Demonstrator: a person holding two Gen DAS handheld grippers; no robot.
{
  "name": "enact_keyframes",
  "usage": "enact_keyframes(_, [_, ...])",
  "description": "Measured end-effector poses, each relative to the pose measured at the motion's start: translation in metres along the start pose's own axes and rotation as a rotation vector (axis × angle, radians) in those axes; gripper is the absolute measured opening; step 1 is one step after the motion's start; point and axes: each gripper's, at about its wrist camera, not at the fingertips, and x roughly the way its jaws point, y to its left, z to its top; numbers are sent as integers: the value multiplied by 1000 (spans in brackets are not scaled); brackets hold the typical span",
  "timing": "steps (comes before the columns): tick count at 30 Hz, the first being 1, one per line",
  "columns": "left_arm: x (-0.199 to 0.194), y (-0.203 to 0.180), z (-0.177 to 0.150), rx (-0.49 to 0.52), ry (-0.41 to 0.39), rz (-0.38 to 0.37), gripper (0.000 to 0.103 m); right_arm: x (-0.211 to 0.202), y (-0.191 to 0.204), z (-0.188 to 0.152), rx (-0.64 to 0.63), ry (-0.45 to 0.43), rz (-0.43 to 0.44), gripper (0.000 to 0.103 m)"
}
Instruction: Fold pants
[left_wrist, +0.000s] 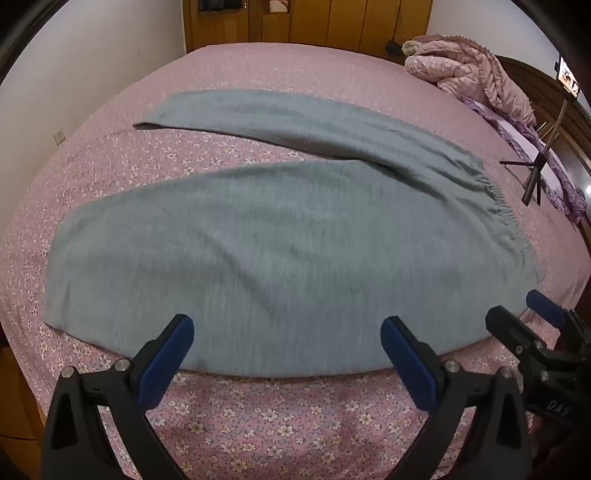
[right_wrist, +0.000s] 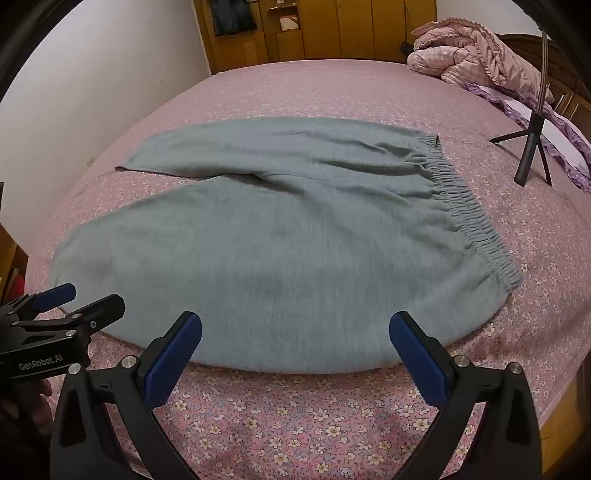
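the grey pants (left_wrist: 258, 236) lay spread flat mid-bed, legs parted, waistband toward the bed's (left_wrist: 295, 417) right edge. the left gripper (left_wrist: 287, 345) and right gripper (right_wrist: 295, 341) hovered released, grasping nothing, over the near leg's edge. a good fold probably meant pinching that edge at two well-apart spots, lifting evenly onto the far leg.

My right gripper (right_wrist: 295, 332) gapes wide, empty; grey pants (right_wrist: 280, 236) lie flat just beyond my fingertips (right_wrist: 190, 326), elastic waistband (right_wrist: 469, 218) ahead-right.

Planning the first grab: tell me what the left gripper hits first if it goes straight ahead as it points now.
Likely the near leg of the grey pants: the open left gripper points at its near edge, nothing between. Depth is uncertain, so it could touch the floral bedsheet just short.
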Motion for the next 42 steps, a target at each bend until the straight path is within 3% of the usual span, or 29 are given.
enact_keyframes(42, [8,-11,-5,14,29,4,103,7,-4,-2,18,23,3,103])
